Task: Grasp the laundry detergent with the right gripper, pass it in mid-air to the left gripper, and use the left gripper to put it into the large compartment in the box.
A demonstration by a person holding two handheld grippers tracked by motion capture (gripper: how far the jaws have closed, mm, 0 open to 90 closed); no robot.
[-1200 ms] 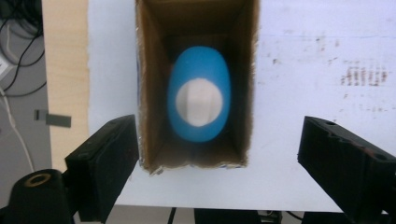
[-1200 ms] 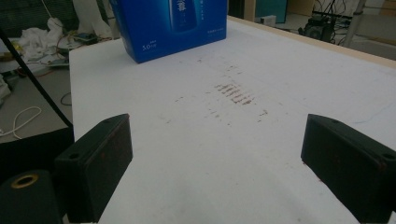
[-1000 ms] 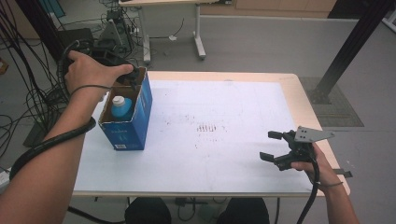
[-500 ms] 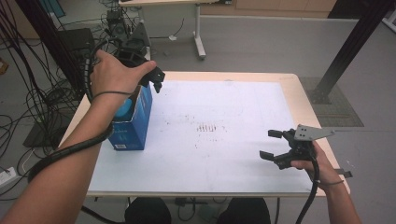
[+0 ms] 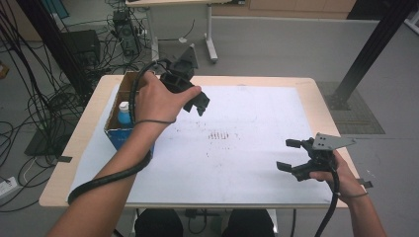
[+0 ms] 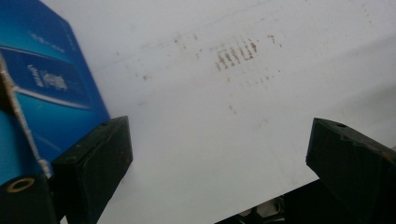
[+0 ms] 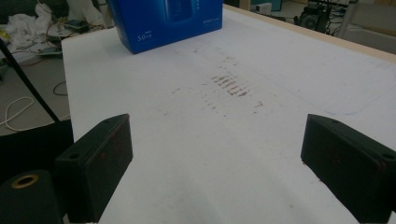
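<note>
One blue box stands open at the table's 9 o'clock side, with one bottle inside it. Brown marks stain the white sheet at the centre. The left gripper hangs in the air at 3 o'clock from the box, jaws spread and empty. The right gripper hovers low at 4 o'clock, jaws also apart, grasping nothing.

blue box is glossy printed cardboard with raw brown card along the open rim, table has a pale wood edge under a matt white paper sheet smudged with rusty marks, hand-held gripper pads look matt black plastic, a bit scuffed
</note>
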